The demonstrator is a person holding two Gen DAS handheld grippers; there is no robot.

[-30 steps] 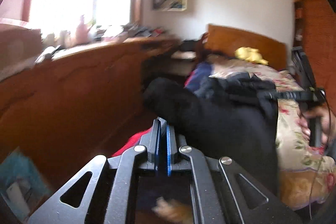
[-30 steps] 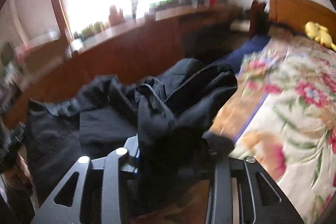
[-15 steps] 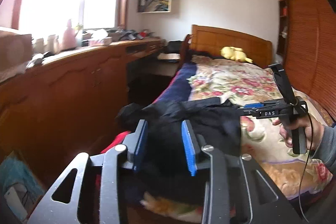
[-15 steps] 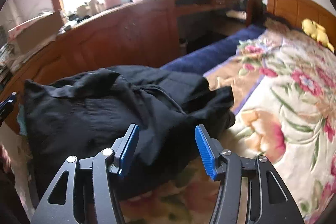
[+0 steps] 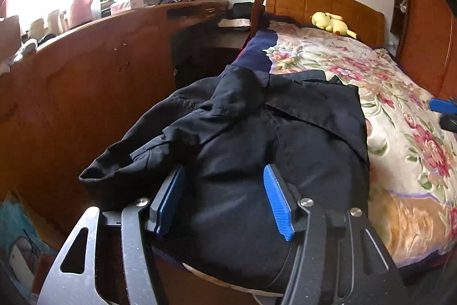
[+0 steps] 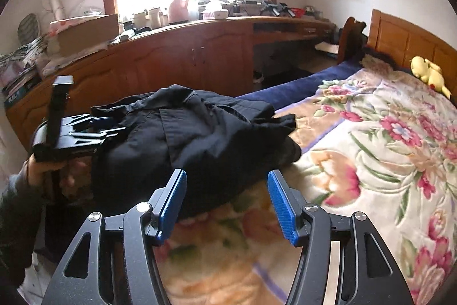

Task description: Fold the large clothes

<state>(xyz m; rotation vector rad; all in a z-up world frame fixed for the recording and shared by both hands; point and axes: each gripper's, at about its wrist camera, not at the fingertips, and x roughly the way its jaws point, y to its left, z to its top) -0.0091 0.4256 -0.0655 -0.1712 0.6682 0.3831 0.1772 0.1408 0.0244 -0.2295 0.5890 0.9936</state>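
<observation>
A large black garment (image 5: 257,133) lies crumpled on the near left corner of the bed, partly hanging over its edge; it also shows in the right wrist view (image 6: 200,139). My left gripper (image 5: 224,199) is open, its blue pads straddling the garment's near edge without clamping it. My right gripper (image 6: 227,205) is open and empty, just short of the garment's right edge, above the floral bedspread (image 6: 371,162). The left gripper also shows in the right wrist view (image 6: 108,127) at the garment's left side. A blue fingertip of the right gripper shows at the right edge of the left wrist view (image 5: 441,106).
A long wooden cabinet (image 6: 171,59) with cluttered top runs under the bright window, left of the bed. A wooden headboard (image 5: 320,5) and a yellow plush toy (image 5: 332,23) are at the far end. A narrow floor gap separates bed and cabinet.
Both grippers have opened and let go of the black garment, which has dropped from held-up onto the bed. Both have pulled back slightly to its near edges.
</observation>
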